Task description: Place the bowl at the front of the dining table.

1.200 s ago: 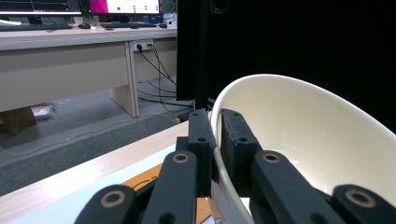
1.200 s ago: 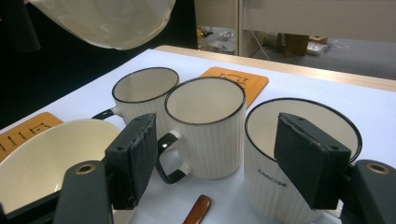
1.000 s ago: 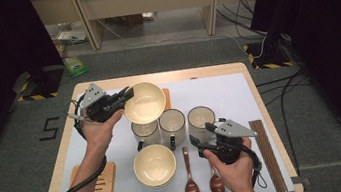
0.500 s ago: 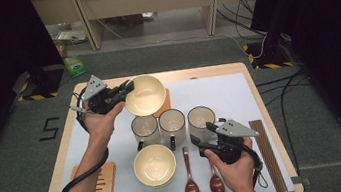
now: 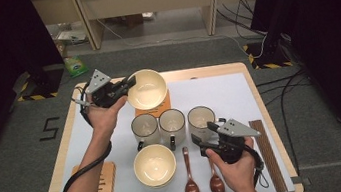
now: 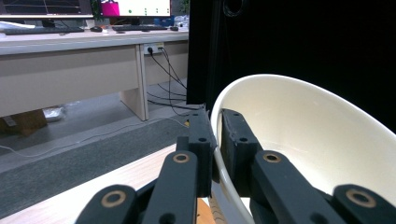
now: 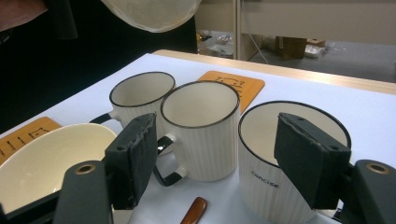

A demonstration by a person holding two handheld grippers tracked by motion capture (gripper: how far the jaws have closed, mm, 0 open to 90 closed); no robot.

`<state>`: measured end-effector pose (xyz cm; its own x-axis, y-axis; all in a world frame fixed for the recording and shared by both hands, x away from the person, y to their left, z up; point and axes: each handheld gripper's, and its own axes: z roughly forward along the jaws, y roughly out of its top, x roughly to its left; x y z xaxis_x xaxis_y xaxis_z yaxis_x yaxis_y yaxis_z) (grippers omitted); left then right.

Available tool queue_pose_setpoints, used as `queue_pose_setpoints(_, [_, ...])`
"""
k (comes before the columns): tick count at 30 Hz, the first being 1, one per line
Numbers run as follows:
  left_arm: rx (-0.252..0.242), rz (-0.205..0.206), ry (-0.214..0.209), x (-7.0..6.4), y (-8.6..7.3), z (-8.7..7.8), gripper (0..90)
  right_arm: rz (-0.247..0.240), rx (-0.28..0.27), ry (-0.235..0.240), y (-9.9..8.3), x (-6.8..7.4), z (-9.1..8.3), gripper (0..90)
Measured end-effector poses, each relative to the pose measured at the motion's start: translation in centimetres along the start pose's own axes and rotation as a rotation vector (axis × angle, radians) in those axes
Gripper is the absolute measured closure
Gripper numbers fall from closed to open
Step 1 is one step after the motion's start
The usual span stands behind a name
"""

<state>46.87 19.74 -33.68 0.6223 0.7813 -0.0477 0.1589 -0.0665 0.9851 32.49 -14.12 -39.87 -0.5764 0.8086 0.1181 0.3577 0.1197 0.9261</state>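
one cream bowl (image 5: 146,89) rim sits clamped in the left tool (image 5: 128,84).

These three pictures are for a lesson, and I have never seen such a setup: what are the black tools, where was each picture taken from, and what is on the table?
A person sits at a table and holds a hand-worked two-jaw gripper in each hand. The high view looks down from above. The other two come from cameras riding on the grippers, looking along their black jaws.

The left gripper is shut on the rim of a cream bowl, held tilted above the table; its own view shows one jaw inside the rim and one outside. The right gripper is open, near the rightmost of three ribbed mugs.

Also on the table: a second bowl, two wooden spoons, two orange coasters and dark chopsticks.
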Motion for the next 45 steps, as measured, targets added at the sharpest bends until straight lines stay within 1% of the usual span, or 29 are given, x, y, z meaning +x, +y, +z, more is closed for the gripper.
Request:
queue_pose_setpoints(9, [-0.002,-0.008,0.001,0.3,0.2,0.7,82.7,-0.002,-0.002,-0.003,0.0,-0.1,0.0,30.6])
queue_pose_setpoints(15, [0.001,-0.006,0.013,0.6,0.2,1.2,82.7,0.002,0.0,-0.001,0.0,-0.1,0.0,30.6])
queue_pose_setpoints(26, [0.006,-0.029,0.022,1.1,-0.4,2.3,82.7,0.001,0.003,0.001,-0.2,-0.1,0.1,30.6])
queue_pose_setpoints(35, [0.025,-0.03,0.033,1.7,-0.5,3.0,82.7,0.002,0.002,0.002,-0.2,-0.1,0.2,30.6])
queue_pose_setpoints(37, [0.023,-0.037,0.035,1.8,-0.6,3.2,82.7,0.004,0.002,0.002,-0.2,-0.1,0.2,30.6])
queue_pose_setpoints(45, [0.056,-0.053,0.047,2.3,-1.4,4.4,82.7,0.005,0.004,0.002,-0.3,-0.2,0.2,30.6])
